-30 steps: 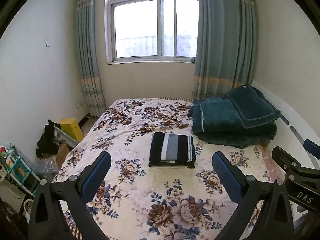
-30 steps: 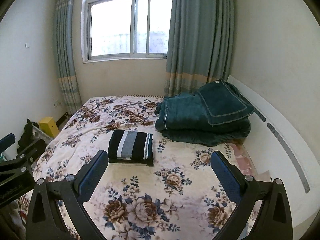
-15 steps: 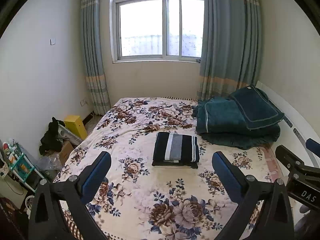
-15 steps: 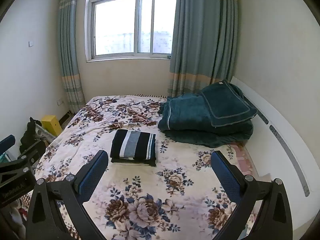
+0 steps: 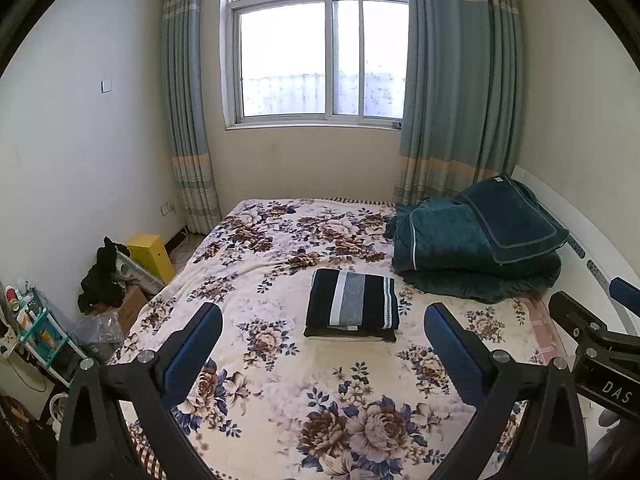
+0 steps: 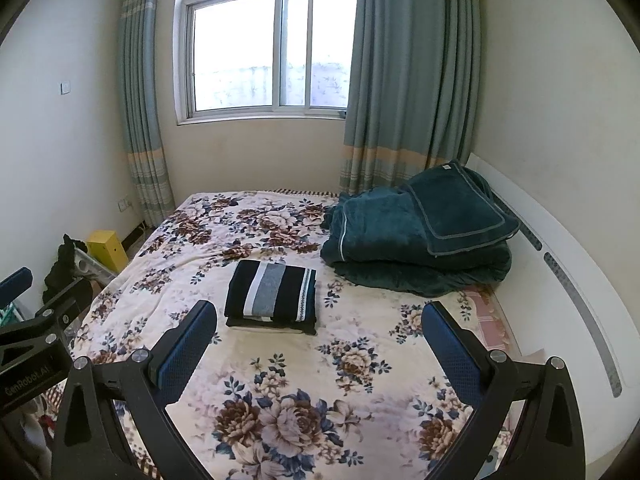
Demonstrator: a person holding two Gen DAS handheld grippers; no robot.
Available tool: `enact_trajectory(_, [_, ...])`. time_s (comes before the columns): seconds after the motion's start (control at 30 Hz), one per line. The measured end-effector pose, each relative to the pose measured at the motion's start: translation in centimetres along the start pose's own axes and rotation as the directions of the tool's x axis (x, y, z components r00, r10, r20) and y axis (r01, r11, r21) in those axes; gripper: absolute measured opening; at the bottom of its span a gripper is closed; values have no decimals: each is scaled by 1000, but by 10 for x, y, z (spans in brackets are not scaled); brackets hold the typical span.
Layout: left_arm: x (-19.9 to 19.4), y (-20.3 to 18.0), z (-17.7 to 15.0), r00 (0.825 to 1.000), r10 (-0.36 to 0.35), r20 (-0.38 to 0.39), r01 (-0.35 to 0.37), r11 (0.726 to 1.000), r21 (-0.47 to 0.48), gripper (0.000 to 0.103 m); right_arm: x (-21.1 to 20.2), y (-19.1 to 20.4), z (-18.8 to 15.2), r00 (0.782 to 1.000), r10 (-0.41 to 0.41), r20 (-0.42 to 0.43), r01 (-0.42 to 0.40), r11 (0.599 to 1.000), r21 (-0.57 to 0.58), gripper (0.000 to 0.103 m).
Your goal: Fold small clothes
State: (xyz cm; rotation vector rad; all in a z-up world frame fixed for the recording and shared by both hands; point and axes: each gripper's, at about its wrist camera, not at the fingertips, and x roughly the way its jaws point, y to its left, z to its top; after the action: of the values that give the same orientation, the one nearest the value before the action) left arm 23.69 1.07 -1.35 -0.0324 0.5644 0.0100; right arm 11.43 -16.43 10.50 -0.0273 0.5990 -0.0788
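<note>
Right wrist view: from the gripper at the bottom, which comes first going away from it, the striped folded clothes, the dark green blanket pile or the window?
From the right gripper, nearest first:
1. Striped folded clothes, on the bed just ahead, slightly left.
2. Dark green blanket pile, farther back on the bed's right side, by the wall.
3. Window, in the far wall beyond the bed.

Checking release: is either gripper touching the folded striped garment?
Apart. In the left wrist view, floral blanket shows between the open left gripper and folded striped garment; likewise for the right gripper.
</note>
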Motion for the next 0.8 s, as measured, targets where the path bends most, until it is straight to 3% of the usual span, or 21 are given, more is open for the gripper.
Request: enact_trajectory(0.8, [-6,-6,9,1000,-4,31,4,1000,10,103,7,9,14,1000,9,6,-9,1000,-2,103])
